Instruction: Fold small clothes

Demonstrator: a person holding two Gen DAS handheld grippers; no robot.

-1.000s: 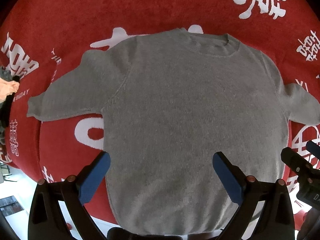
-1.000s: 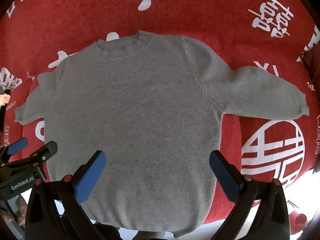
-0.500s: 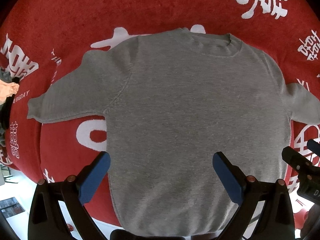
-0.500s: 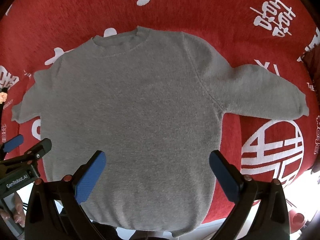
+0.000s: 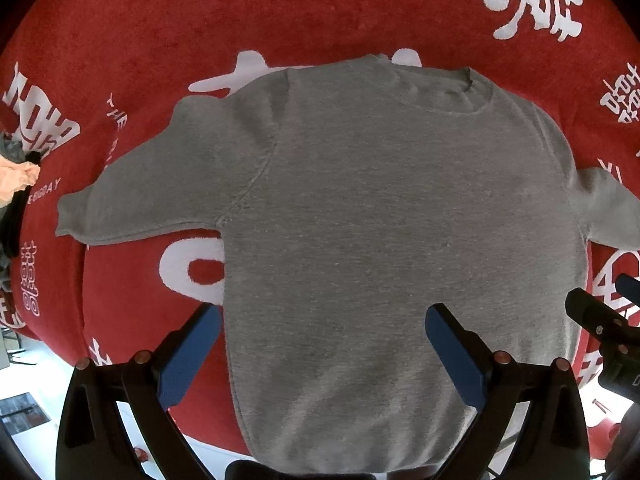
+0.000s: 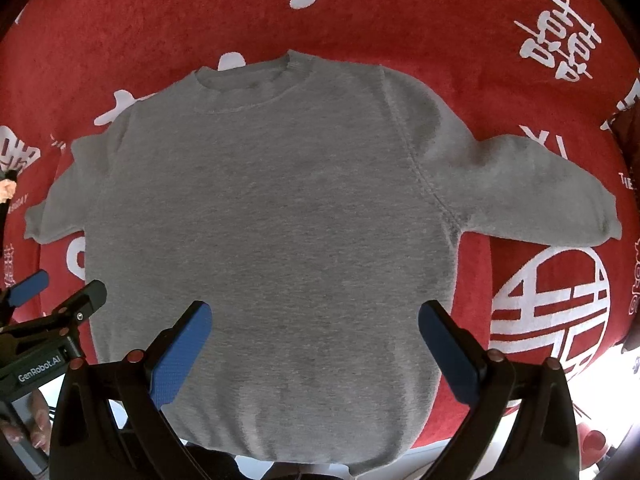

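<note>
A small grey sweatshirt (image 5: pixel 392 216) lies flat and spread out on a red cloth (image 5: pixel 280 20) with white characters, collar far, hem near me. It also shows in the right wrist view (image 6: pixel 272 216). Both sleeves stretch out sideways. My left gripper (image 5: pixel 320 320) is open and empty, hovering above the hem's left part. My right gripper (image 6: pixel 316 316) is open and empty above the hem's middle. The right gripper's tip (image 5: pixel 600 316) shows at the left view's right edge, and the left gripper (image 6: pixel 52 304) at the right view's left edge.
The red cloth (image 6: pixel 520 20) covers the table all around the sweatshirt. An orange and dark clothes pile (image 5: pixel 16 184) lies at the far left edge. The table's near edge and pale floor (image 5: pixel 24 400) are just below the hem.
Both grippers have shifted slightly to the right over the sweatshirt, so it sits a bit further left in the views. The jaws stay open and the sweatshirt has not moved.
</note>
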